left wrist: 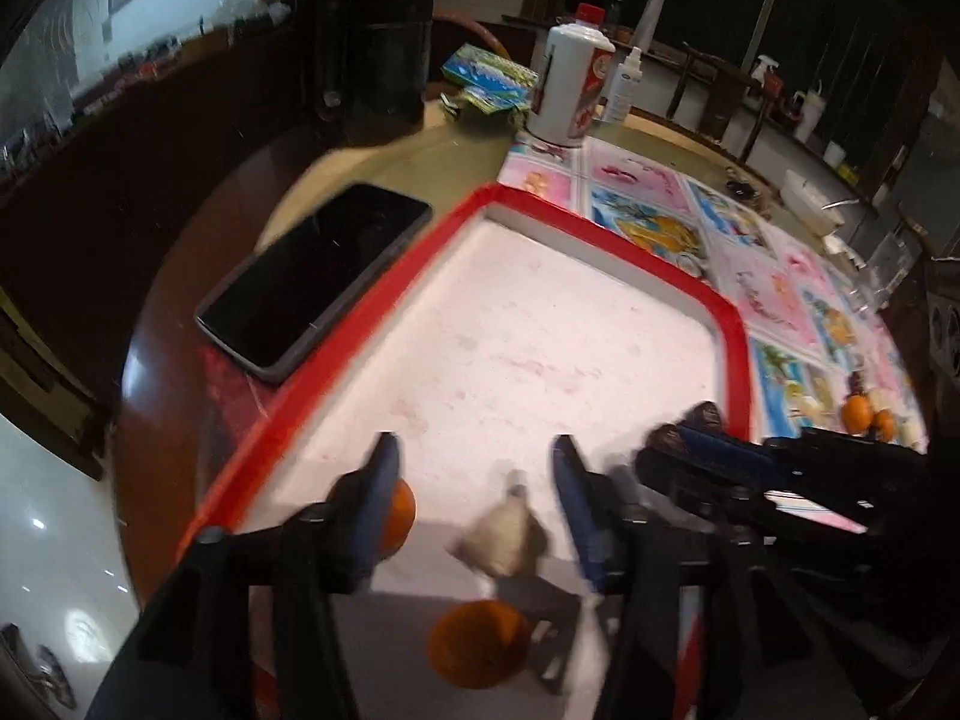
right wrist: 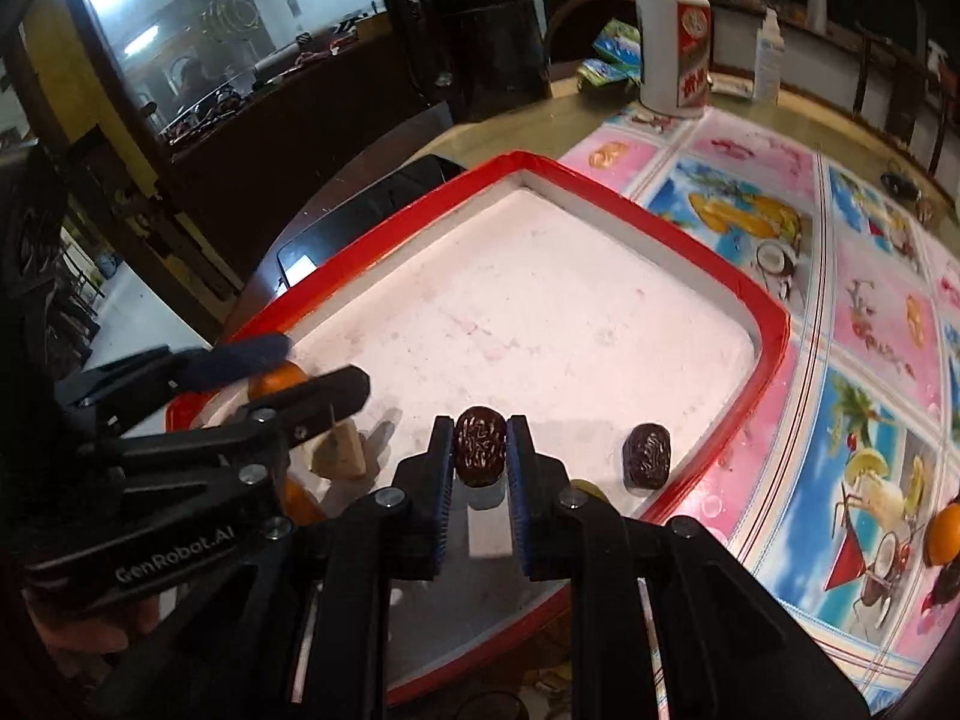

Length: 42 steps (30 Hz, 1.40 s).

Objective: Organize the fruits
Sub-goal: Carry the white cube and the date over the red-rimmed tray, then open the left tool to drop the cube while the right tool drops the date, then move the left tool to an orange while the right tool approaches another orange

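Left gripper (left wrist: 474, 468) hangs with jaws spread over the red-rimmed white tray (right wrist: 774, 324), a pale fruit piece (left wrist: 501, 537) lying between them. Your right gripper (right wrist: 480, 444) pinches a wrinkled dark date (right wrist: 479, 445), long axis upright, directly above the tray floor, so release downward.

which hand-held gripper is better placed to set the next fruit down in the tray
Right. The right hand-held gripper already clamps a dark wrinkled date above the red-rimmed white tray; the left hand-held gripper is open and empty.
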### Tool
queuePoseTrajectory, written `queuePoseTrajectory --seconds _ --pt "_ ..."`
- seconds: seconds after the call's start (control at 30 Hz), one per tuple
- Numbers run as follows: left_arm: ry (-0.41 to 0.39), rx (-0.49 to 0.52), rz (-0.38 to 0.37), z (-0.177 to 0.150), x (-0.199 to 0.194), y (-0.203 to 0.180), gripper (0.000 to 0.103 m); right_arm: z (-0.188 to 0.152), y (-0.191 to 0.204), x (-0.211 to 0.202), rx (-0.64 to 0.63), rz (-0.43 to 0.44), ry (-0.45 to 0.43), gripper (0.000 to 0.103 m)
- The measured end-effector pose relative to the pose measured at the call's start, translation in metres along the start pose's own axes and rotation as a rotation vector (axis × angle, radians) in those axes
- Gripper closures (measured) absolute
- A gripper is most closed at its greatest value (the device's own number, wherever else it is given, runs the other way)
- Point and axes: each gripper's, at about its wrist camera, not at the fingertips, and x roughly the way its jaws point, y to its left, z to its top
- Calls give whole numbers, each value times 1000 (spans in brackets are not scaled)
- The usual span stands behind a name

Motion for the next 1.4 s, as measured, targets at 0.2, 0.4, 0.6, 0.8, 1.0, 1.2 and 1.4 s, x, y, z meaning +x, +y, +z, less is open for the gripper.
queuePoseTrajectory --seconds 0.2,0.4,0.6,0.8,1.0,1.2,1.4 --pt "-12 -32 -22 3 -9 10 21 -2 -5 -13 18 3 -29 71" --pt "-82 -6 -3 3 -34 -3 21 -11 -14 -51 39 33 -113 56" --pt "-163 62 -64 7 -73 -51 21 -54 -49 -128 130 -27 -216 56" --pt "-99 226 -221 -11 -66 -147 20 -112 -138 -189 303 -249 -223 56" --pt "-21 373 -333 -36 -36 -250 19 -147 -233 -219 471 -360 -192 56" --pt "-15 483 -293 -35 7 -308 19 -137 -266 -198 446 -347 -177 56" --pt "4 493 -271 -24 38 -310 19 -139 -280 -177 415 -321 -156 56"
